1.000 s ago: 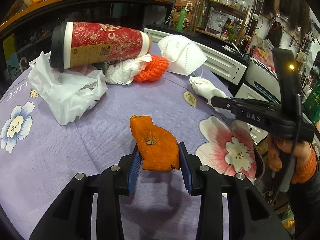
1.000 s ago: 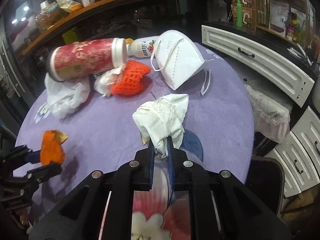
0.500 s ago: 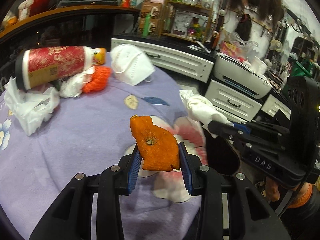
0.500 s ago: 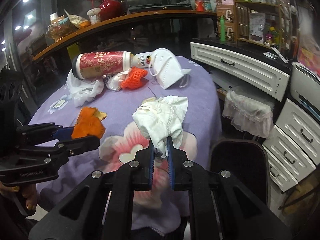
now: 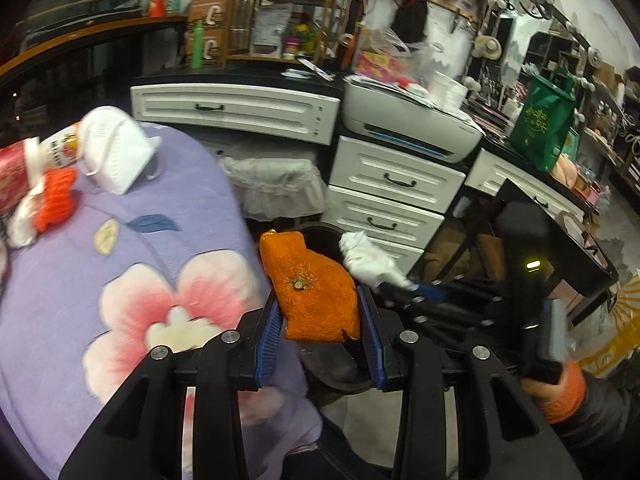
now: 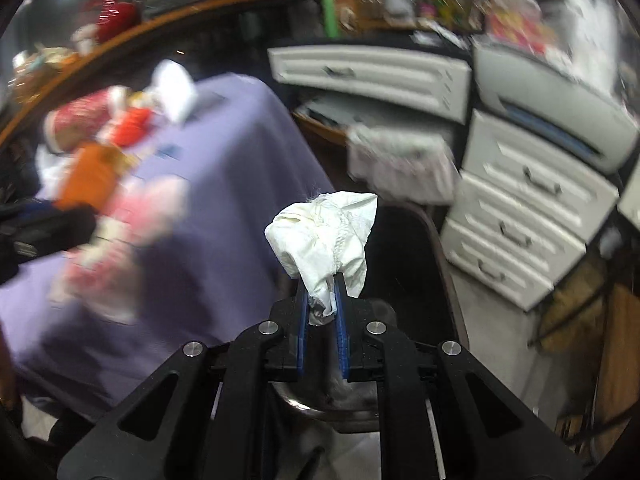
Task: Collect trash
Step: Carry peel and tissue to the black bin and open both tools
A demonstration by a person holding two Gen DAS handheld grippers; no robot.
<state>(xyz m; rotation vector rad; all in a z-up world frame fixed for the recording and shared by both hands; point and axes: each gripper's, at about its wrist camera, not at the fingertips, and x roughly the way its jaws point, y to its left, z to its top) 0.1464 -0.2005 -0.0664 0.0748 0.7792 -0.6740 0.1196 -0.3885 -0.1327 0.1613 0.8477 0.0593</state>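
Observation:
My left gripper [image 5: 320, 312] is shut on an orange peel [image 5: 310, 286] and holds it just past the table's right edge, above a dark bin [image 5: 340, 376]. My right gripper [image 6: 321, 300] is shut on a crumpled white tissue [image 6: 326, 236] over the dark bin [image 6: 416, 248]; it also shows in the left wrist view [image 5: 394, 294] with the tissue [image 5: 366, 258]. On the purple flowered tablecloth [image 5: 80, 248] lie a white face mask [image 5: 114, 148], an orange knitted piece [image 5: 54, 198] and a red paper cup [image 5: 12, 176].
White drawer units [image 5: 384, 204] and a printer [image 5: 408, 124] stand behind the bin. A lace-covered stool [image 5: 276, 188] sits beside the table. Shelves with clutter line the back. A green bag [image 5: 544, 120] stands on the counter at right.
Both grippers have swung right, off the table, and now hold the peel and tissue over the bin beside the drawers. Both grips are unchanged.

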